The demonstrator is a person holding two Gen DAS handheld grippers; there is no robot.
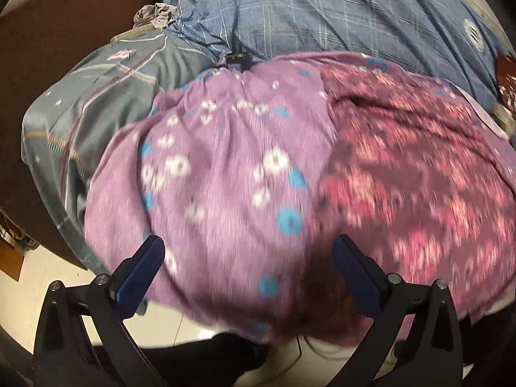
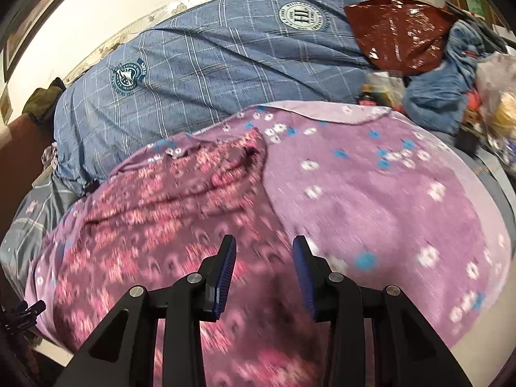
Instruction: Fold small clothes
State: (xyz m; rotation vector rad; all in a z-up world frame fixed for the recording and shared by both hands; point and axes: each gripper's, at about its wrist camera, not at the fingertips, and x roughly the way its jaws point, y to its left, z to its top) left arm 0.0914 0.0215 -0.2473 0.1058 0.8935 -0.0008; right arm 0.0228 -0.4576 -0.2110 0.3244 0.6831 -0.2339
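Observation:
A small maroon garment with a pink pattern (image 1: 412,167) lies on a purple flowered cloth (image 1: 225,167) spread over the bed. In the right wrist view the garment (image 2: 167,213) fills the left and middle, the purple cloth (image 2: 387,200) the right. My left gripper (image 1: 248,251) is open wide, its blue-padded fingers (image 1: 142,267) over the cloth's near edge, holding nothing. My right gripper (image 2: 264,251) is open with a narrower gap, above the garment's right edge, holding nothing. Both views are blurred by motion.
A blue checked duvet (image 2: 209,64) lies behind the cloth. A grey patterned sheet (image 1: 93,96) hangs at the left by a brown bed frame (image 1: 48,32). A red shiny bag (image 2: 396,32), blue clothes (image 2: 441,87) and clutter sit at the right. Pale floor (image 1: 48,271) lies below.

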